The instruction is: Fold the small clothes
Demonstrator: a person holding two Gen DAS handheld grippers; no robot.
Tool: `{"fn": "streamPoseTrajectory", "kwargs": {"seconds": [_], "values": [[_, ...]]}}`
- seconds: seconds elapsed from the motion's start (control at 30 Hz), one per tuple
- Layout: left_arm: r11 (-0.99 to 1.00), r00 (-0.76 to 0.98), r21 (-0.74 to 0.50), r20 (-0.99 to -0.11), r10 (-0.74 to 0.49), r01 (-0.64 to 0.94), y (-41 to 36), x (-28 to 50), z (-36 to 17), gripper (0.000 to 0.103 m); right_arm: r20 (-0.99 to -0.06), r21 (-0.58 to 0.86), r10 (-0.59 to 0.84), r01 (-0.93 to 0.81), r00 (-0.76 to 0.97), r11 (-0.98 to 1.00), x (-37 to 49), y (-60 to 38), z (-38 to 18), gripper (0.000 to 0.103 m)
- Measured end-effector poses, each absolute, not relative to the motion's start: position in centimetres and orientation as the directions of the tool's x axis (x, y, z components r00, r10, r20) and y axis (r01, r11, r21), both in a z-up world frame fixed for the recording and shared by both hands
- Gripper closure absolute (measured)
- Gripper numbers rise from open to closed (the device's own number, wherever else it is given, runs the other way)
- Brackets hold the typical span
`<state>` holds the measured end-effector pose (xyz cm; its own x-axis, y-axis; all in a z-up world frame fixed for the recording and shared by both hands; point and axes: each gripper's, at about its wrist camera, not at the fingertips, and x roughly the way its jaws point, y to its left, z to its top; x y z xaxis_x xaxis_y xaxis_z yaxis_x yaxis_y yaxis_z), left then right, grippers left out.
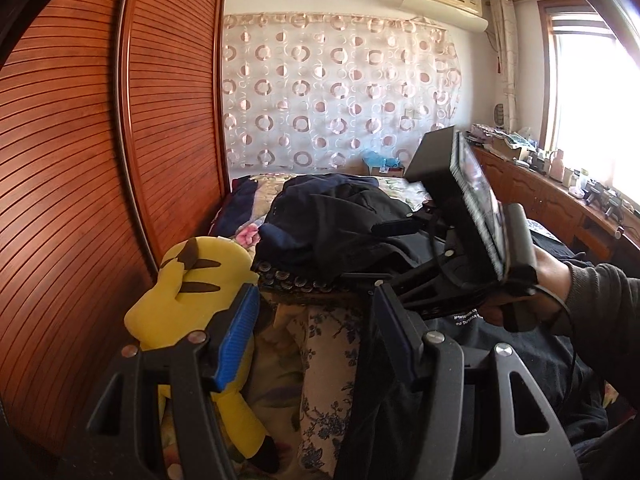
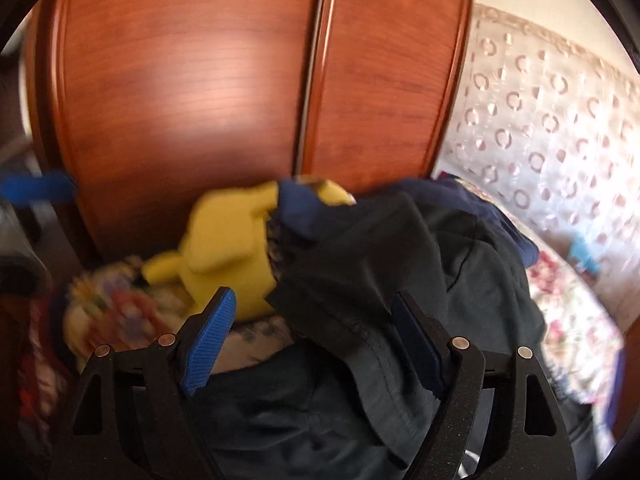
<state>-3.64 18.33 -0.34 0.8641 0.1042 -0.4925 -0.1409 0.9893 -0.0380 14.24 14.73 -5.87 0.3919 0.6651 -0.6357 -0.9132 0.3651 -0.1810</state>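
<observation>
A pile of dark navy and black clothes (image 1: 340,220) lies on the bed beyond my left gripper (image 1: 313,334), which stands open over flowered bedding with nothing between its blue pads. A black garment with white print (image 1: 472,344) spreads to its right. A hand holds my right gripper (image 1: 372,252) there, pointing at the pile. In the blurred right wrist view, the right gripper (image 2: 314,332) is open; a fold of the dark clothes (image 2: 400,248) lies between its fingers, close to the right pad (image 2: 416,340), and the left pad (image 2: 212,332) is free.
A yellow plush toy (image 1: 192,292) (image 2: 228,248) leans by the wooden wardrobe (image 1: 100,160) at the left of the bed. The flowered bed cover (image 1: 320,360) runs toward a curtained wall. A cluttered wooden counter (image 1: 560,192) lines the window side.
</observation>
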Motion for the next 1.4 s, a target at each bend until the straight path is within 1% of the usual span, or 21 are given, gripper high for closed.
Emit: {"fn": "streamPoseTrajectory", "kwargs": {"seconds": [0.03,0.07,0.1,0.13,0.17,0.2,0.27,0.47,0.5,0.57,0.63,0.7,0.73,0.77,0.8,0.83,1.13,1.23,1.3,1.37,1.4], "values": [[0.989,0.864,-0.040,-0.493,0.104,-0.141,18.4,-3.7,-0.4,0.044,-0.646,-0.219,0.644,-0.907,0.410,0.359,14.2,15.2,-6.4,0.024],[0.989,0.863,-0.039,-0.494,0.106,-0.143,18.4,-3.7,-0.5,0.044,-0.649,-0.232,0.637,-0.906,0.416,0.355,14.1,15.2,-6.7,0.031],[0.989,0.862,-0.037,-0.496,0.108,-0.145,18.4,-3.7,-0.6,0.044,-0.652,-0.251,0.625,-0.901,0.428,0.355,14.5,15.4,-7.0,0.041],[0.989,0.861,-0.038,-0.498,0.107,-0.145,18.4,-3.6,-0.6,0.044,-0.648,-0.278,0.612,-0.889,0.453,0.364,14.6,15.3,-7.1,0.066],[0.989,0.859,-0.040,-0.500,0.106,-0.145,18.4,-3.6,-0.7,0.044,-0.644,-0.289,0.605,-0.881,0.468,0.374,14.9,15.4,-7.1,0.080],[0.989,0.859,-0.041,-0.501,0.104,-0.143,18.4,-3.5,-0.8,0.044,-0.642,-0.273,0.611,-0.883,0.463,0.382,15.3,15.1,-6.8,0.084],[0.989,0.859,-0.042,-0.502,0.100,-0.139,18.2,-3.4,-0.8,0.044,-0.629,-0.233,0.638,-0.891,0.443,0.389,15.9,14.3,-6.1,0.097],[0.992,0.858,-0.041,-0.507,0.084,-0.122,17.8,-2.9,-0.9,0.044,-0.537,-0.106,0.716,-0.878,0.446,0.467,17.9,11.5,-2.8,0.098],[0.993,0.858,-0.038,-0.506,0.081,-0.116,17.6,-2.9,-0.9,0.044,-0.501,-0.122,0.710,-0.853,0.495,0.508,18.2,10.8,-2.2,0.098],[0.994,0.861,-0.034,-0.503,0.074,-0.106,17.3,-2.8,-0.8,0.044,-0.473,-0.130,0.690,-0.818,0.548,0.561,19.0,9.6,-1.7,0.098],[0.995,0.861,-0.035,-0.505,0.065,-0.096,16.9,-2.7,-0.9,0.044,-0.464,-0.154,0.630,-0.757,0.623,0.635,20.2,8.5,-1.5,0.098],[0.996,0.859,-0.033,-0.508,0.059,-0.088,16.5,-2.4,-0.9,0.044,-0.480,-0.136,0.575,-0.704,0.662,0.697,21.8,7.1,-1.7,0.098],[0.996,0.859,-0.031,-0.509,0.055,-0.082,16.3,-2.2,-1.0,0.044,-0.508,-0.116,0.551,-0.686,0.662,0.718,22.9,6.4,-2.0,0.092],[0.997,0.858,-0.030,-0.511,0.050,-0.076,16.0,-2.0,-1.0,0.044,-0.532,-0.107,0.535,-0.678,0.656,0.727,23.7,5.9,-2.3,0.073],[0.997,0.857,-0.030,-0.513,0.047,-0.073,15.9,-1.8,-1.1,0.044,-0.562,-0.095,0.516,-0.670,0.646,0.736,24.4,5.4,-2.7,0.062],[0.997,0.857,-0.031,-0.514,0.042,-0.067,15.5,-1.5,-1.1,0.044,-0.566,-0.088,0.514,-0.667,0.645,0.740,24.7,4.8,-2.9,0.049],[0.999,0.838,-0.049,-0.545,-0.018,-0.010,13.1,2.3,-2.6,0.044,-0.564,-0.032,0.548,-0.679,0.618,0.733,23.4,-1.6,-3.2,0.049],[0.999,0.831,-0.050,-0.556,-0.022,-0.007,12.5,3.5,-3.2,0.044,-0.570,-0.024,0.562,-0.696,0.599,0.718,23.3,-2.3,-3.6,0.049],[0.998,0.826,-0.058,-0.563,-0.031,-0.002,12.2,4.2,-3.7,0.044,-0.583,0.019,0.598,-0.726,0.551,0.688,23.5,-1.8,-4.2,0.049],[0.998,0.822,-0.063,-0.569,-0.037,0.001,11.9,4.7,-4.1,0.044,-0.588,0.062,0.631,-0.750,0.506,0.659,24.0,-0.8,-4.9,0.055],[0.998,0.819,-0.064,-0.573,-0.038,0.002,11.8,4.9,-4.3,0.044,-0.589,0.079,0.642,-0.755,0.491,0.651,24.2,-0.3,-5.2,0.055]]}}
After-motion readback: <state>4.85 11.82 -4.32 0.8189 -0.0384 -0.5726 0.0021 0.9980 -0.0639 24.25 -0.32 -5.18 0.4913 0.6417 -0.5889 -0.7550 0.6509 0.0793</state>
